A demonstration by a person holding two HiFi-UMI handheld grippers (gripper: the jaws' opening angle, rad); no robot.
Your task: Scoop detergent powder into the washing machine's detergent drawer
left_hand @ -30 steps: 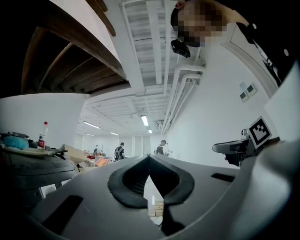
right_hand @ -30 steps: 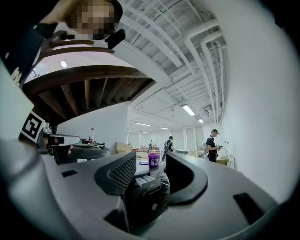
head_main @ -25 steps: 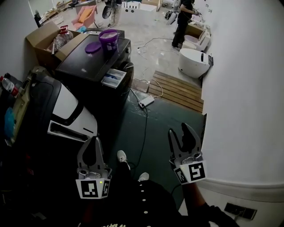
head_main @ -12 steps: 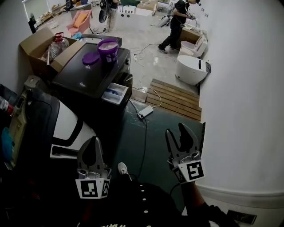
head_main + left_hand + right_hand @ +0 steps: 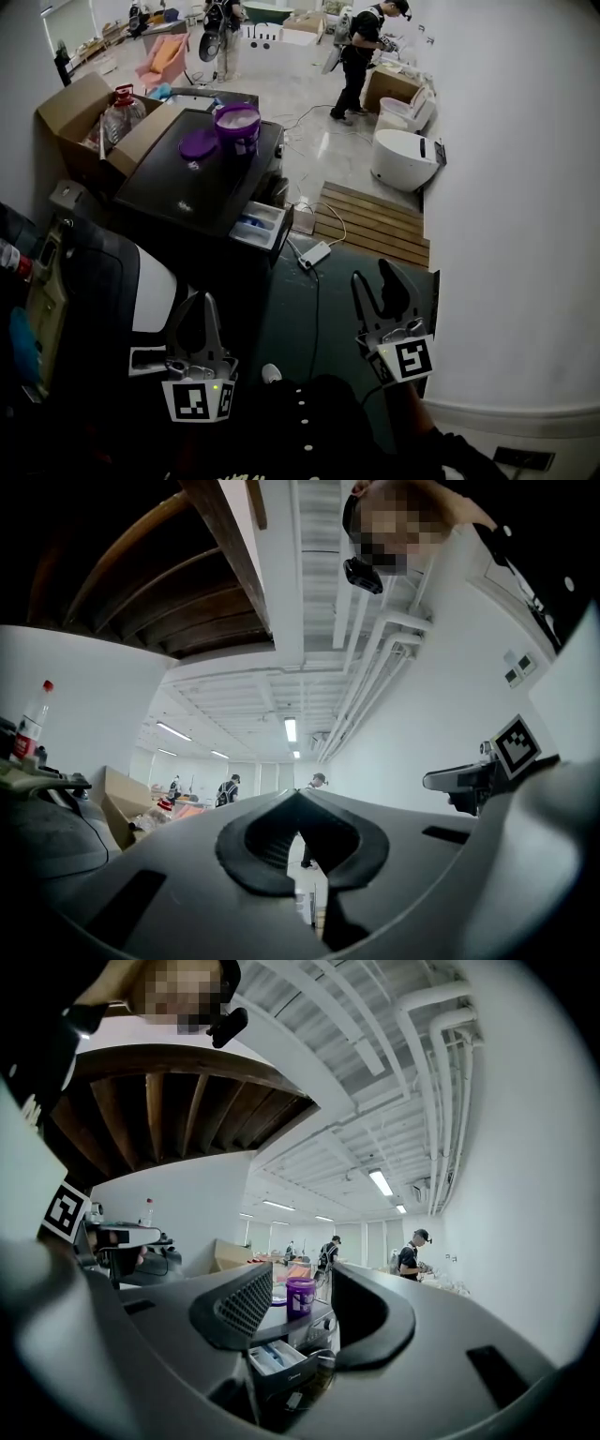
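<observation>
A dark washing machine (image 5: 192, 183) stands ahead to my left with its detergent drawer (image 5: 262, 226) pulled open. On its top sit an open purple tub (image 5: 237, 126) of white powder and, beside it, the flat purple lid (image 5: 198, 143). Both grippers are held low and near me, well short of the machine. My left gripper (image 5: 204, 300) is shut and empty, its tips together (image 5: 298, 795). My right gripper (image 5: 373, 276) is open and empty. In the right gripper view the gap between its fingers (image 5: 302, 1284) frames the tub (image 5: 300, 1296) and drawer (image 5: 277, 1355).
A cardboard box (image 5: 67, 101) and a water jug (image 5: 119, 107) stand behind the machine. A white appliance (image 5: 155, 286) is at my left. A wooden slat platform (image 5: 370, 212), a power strip (image 5: 314, 253), a toilet (image 5: 401, 156) and a white wall (image 5: 516, 206) lie right. People (image 5: 360, 52) work at the back.
The machine and its drawer have shifted rightward and nearer in the head view as the view moved. Both grippers keep about the same places and states.
</observation>
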